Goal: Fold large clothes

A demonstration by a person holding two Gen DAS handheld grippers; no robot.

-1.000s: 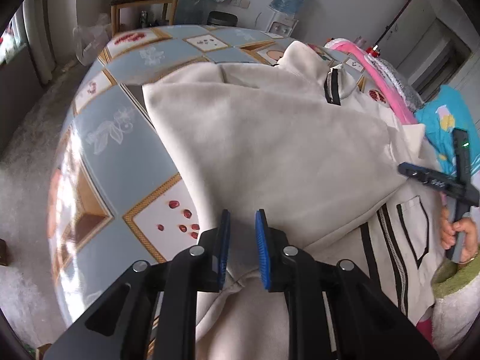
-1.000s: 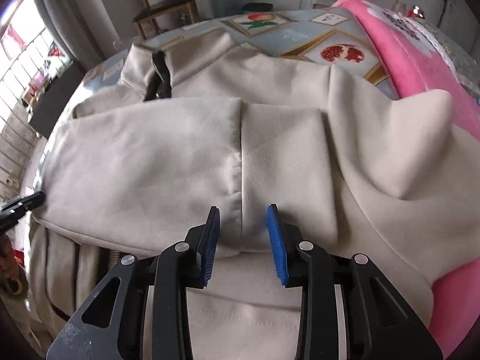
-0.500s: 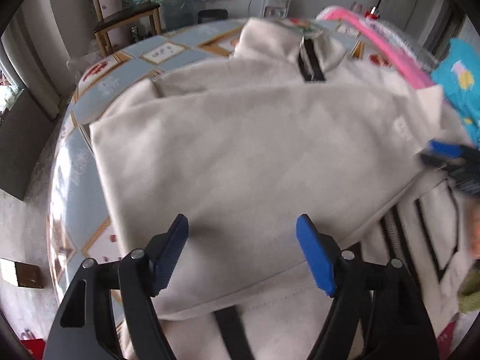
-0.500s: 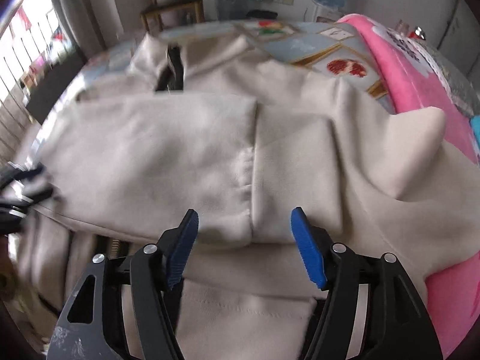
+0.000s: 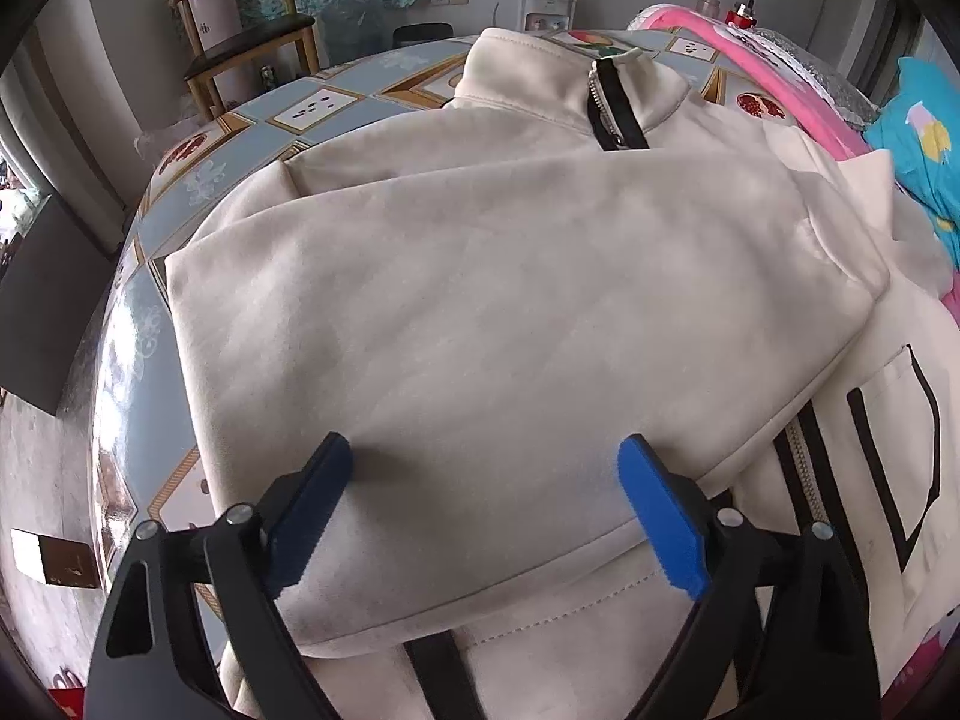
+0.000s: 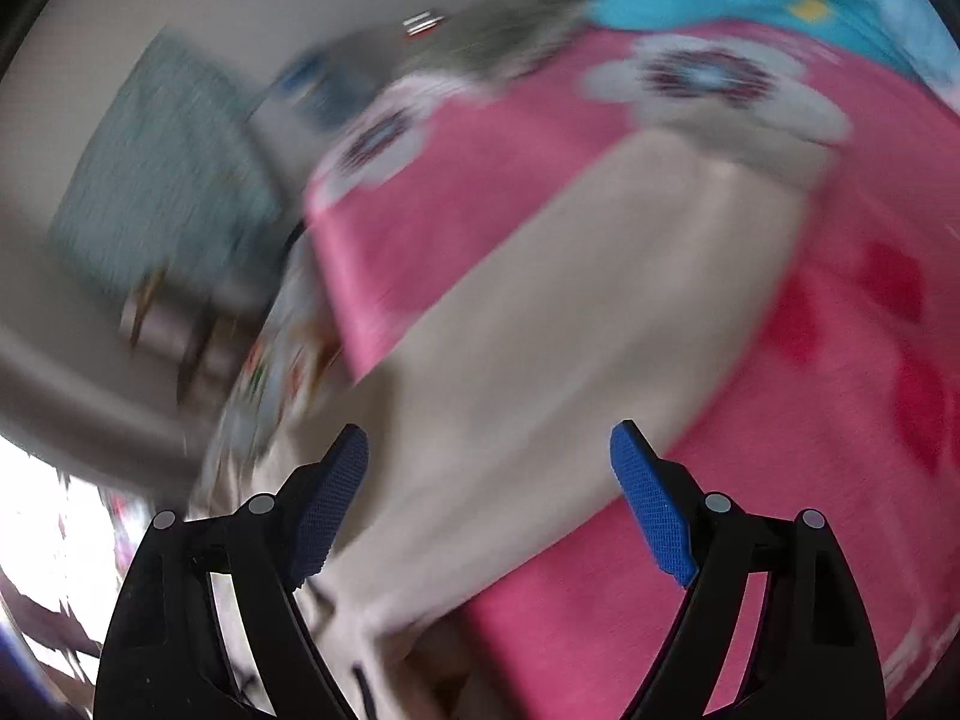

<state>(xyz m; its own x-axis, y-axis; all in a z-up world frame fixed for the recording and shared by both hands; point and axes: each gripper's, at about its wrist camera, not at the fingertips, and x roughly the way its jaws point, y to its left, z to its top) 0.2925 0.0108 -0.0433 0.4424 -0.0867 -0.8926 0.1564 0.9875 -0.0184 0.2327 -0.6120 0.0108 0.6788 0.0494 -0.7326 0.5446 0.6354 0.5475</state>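
Note:
A cream zip-up jacket (image 5: 492, 276) lies on the patterned table, its collar and black zipper (image 5: 612, 114) at the far side. One sleeve is folded flat across the chest. My left gripper (image 5: 486, 492) is open and empty, just above the folded sleeve's near edge. My right gripper (image 6: 489, 480) is open and empty. Its view is heavily blurred and shows the jacket's other cream sleeve (image 6: 570, 312) lying over pink cloth (image 6: 780, 480).
The blue tiled tabletop (image 5: 180, 192) curves away on the left, with its edge near my left gripper. Pink (image 5: 774, 66) and turquoise (image 5: 924, 132) cloths pile up on the right. A wooden chair (image 5: 240, 54) and a water dispenser stand beyond the table.
Both grippers opened and let go of the folded sleeve. The left one drew back slightly. The right one swung away to the right, over the other sleeve and the pink cloth.

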